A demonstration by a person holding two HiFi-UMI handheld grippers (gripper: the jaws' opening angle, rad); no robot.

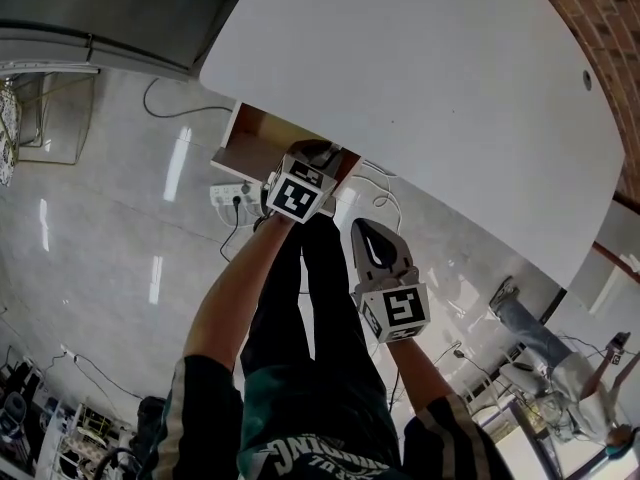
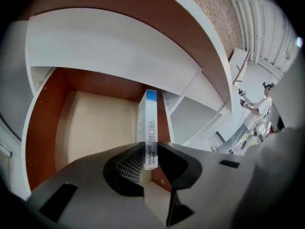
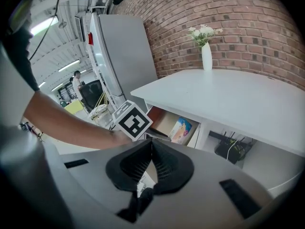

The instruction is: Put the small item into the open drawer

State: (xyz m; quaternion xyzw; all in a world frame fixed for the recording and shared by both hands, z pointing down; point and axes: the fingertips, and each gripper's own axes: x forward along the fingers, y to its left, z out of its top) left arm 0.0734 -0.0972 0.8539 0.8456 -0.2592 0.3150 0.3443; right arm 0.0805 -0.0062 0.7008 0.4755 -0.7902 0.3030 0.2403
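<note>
A small white box (image 2: 150,128) with a blue end and "HYNAUT" print stands upright between the jaws of my left gripper (image 2: 150,159), which is shut on it. It hangs over the open drawer (image 2: 95,123), near the drawer's right wall; the drawer has red-brown walls and a pale bottom. In the head view the left gripper (image 1: 310,158) reaches into the drawer (image 1: 255,138) under the white table (image 1: 430,78). My right gripper (image 1: 375,248) is held back near my body, shut and empty (image 3: 151,144). From there the box (image 3: 181,129) shows in the drawer opening.
A white vase with flowers (image 3: 206,51) stands on the tabletop by the brick wall. A grey fridge (image 3: 119,56) is left of the table. A power strip (image 1: 230,196) and cables lie on the floor under the drawer. A person (image 1: 545,348) is off to the right.
</note>
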